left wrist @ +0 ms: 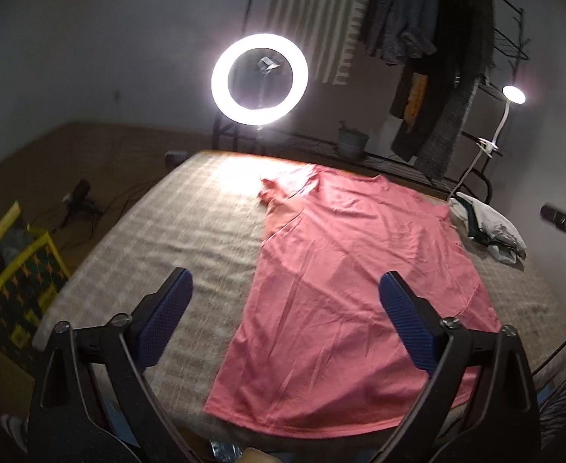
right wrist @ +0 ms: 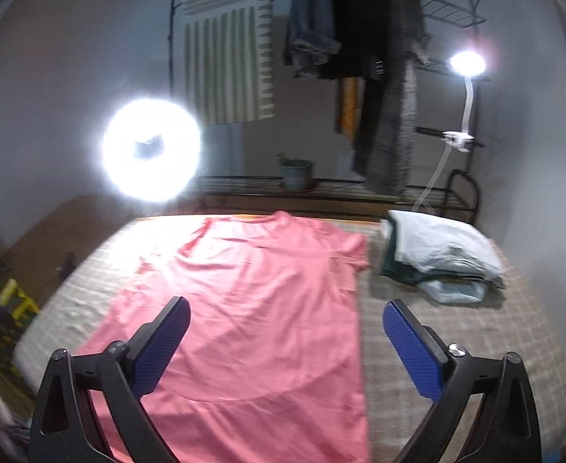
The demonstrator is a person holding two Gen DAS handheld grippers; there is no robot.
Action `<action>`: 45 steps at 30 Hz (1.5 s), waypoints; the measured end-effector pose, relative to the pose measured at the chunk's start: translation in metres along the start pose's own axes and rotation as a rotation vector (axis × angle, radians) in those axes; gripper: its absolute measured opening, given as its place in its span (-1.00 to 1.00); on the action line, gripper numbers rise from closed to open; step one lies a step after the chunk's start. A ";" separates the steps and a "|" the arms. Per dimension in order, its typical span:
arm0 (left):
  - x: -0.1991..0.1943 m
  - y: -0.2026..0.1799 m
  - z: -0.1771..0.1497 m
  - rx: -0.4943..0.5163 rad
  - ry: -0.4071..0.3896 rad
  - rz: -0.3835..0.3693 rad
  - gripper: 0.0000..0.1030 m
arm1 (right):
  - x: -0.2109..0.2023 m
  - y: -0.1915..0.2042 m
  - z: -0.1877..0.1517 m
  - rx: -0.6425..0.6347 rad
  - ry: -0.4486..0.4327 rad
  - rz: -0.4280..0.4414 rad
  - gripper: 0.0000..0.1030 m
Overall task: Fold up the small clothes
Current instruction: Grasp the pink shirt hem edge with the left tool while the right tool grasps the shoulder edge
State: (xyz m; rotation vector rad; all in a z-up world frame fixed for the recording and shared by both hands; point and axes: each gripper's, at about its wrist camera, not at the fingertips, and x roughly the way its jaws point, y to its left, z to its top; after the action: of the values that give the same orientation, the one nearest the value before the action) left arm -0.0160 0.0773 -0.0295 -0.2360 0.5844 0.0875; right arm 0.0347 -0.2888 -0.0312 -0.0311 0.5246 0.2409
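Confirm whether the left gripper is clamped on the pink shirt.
No: the left gripper is open above the pink shirt, fingers spread wide.

Both grippers point(left wrist: 284, 281) point(right wrist: 286, 314): blk frames, blue textured pads point(left wrist: 408, 328), silver screws.

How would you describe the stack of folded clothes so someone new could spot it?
Start at the checked bed cover. Right of the spread pink T-shirt, below the clip lamp, sits the stack of folded clothes. It alone is piled: white on top, dark green beneath.

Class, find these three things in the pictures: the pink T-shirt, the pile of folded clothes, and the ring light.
pink T-shirt point(right wrist: 252, 308), right wrist view, middle of the body.
pile of folded clothes point(right wrist: 441, 247), right wrist view, white top layer.
ring light point(left wrist: 221, 77), left wrist view, left side of the glowing ring.
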 end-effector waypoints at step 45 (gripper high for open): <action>0.086 0.054 -0.103 -0.054 0.343 0.087 -0.36 | 0.411 0.282 0.088 -0.255 0.549 0.295 0.32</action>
State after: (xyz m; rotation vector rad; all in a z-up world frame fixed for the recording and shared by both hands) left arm -0.0078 0.1058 -0.1709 -0.2810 0.9349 0.1486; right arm 0.3558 0.0831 -0.1512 -0.2747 1.0441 0.5948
